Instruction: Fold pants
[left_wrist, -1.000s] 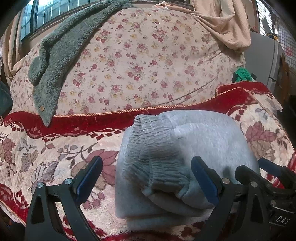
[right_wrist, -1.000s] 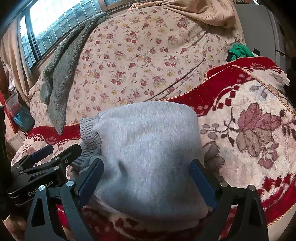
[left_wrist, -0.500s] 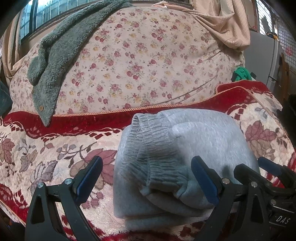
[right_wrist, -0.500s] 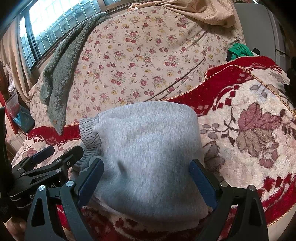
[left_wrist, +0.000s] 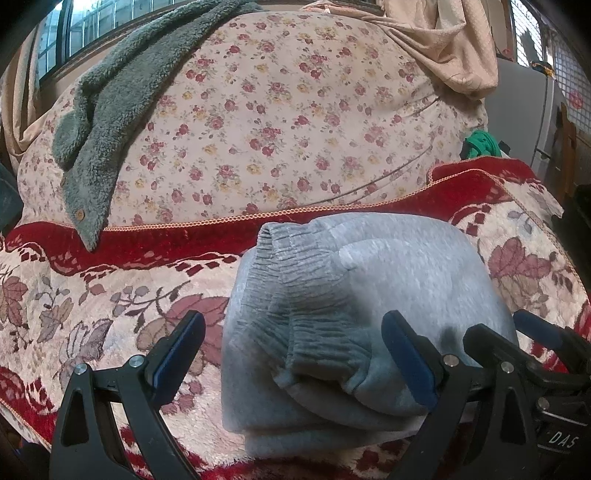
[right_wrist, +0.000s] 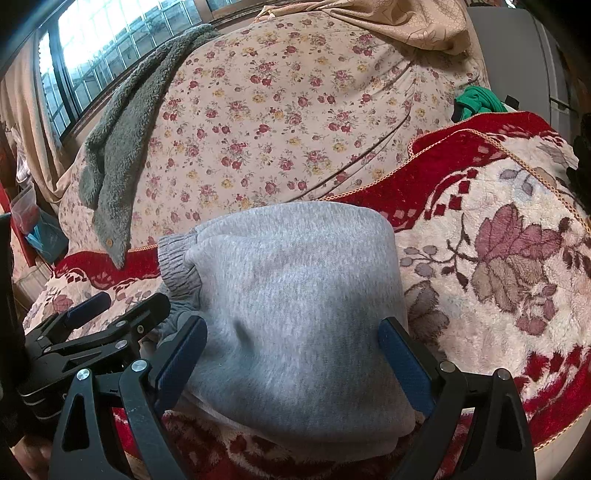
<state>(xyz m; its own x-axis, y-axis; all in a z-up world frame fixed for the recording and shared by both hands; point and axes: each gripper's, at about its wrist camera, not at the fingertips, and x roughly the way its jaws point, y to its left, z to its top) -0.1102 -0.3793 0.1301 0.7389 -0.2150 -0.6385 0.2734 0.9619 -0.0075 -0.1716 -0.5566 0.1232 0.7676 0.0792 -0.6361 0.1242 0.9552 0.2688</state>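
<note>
Both tongs, left (left_wrist: 293, 356) and right (right_wrist: 291, 356), gape wide over the folded pants (right_wrist: 295, 295) (apparently finished), so lift away without snagging the cloth.

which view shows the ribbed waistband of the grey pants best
The left wrist view. There the ribbed waistband faces the camera, its gathered band running down the folded grey pants. The right wrist view shows only a short bunched piece of it at the bundle's left edge, the rest hidden under smooth fabric.
</note>
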